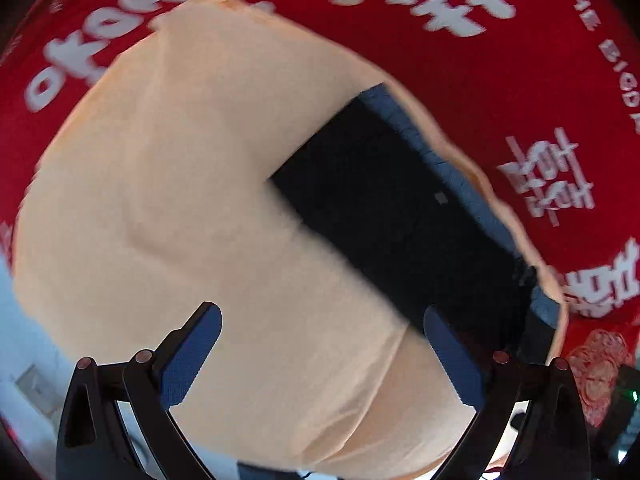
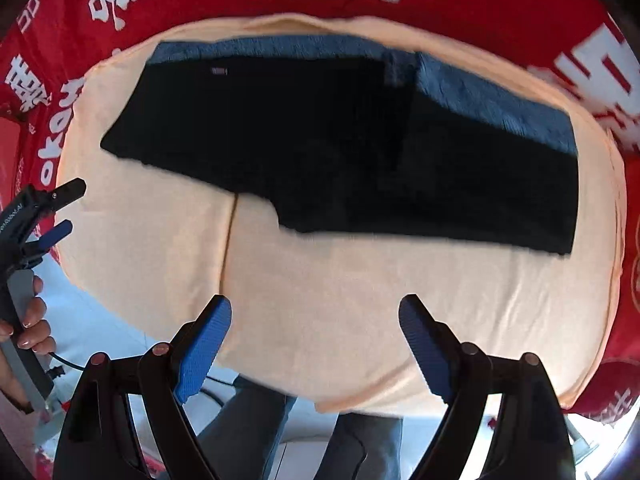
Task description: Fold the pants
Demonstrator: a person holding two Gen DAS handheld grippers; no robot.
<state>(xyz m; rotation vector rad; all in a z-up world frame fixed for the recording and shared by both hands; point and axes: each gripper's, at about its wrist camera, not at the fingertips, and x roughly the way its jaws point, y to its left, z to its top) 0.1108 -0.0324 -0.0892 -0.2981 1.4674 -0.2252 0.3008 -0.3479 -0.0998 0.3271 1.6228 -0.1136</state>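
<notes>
Starting at the left edge of the right wrist view, your left hand-held gripper point(image 2: 60, 210) comes in with its jaws apart and nothing between them, your hand point(image 2: 28, 320) on its handle below. In its own view that gripper's blue pads straddle bare peach cloth point(image 1: 200, 200), with only the end of the pants point(image 1: 400, 208) reaching in from the right.

Moving to the centre, the pants point(image 2: 340, 152) lie flat across the upper middle of the peach cloth point(image 2: 320, 300), dark fabric with a blue-grey waistband along the top edge (the red printed cover point(image 2: 500, 0) shows all round the cloth).

At the lower centre, your right hand-held gripper point(image 2: 316, 340) is wide open and empty, over bare cloth below the pants.

The likely trouble: both grippers sit over the peach cloth, so closing too early would pinch that layer instead of the pants, or both together. A one-layer grab at the hem would leave the fold crooked.
</notes>
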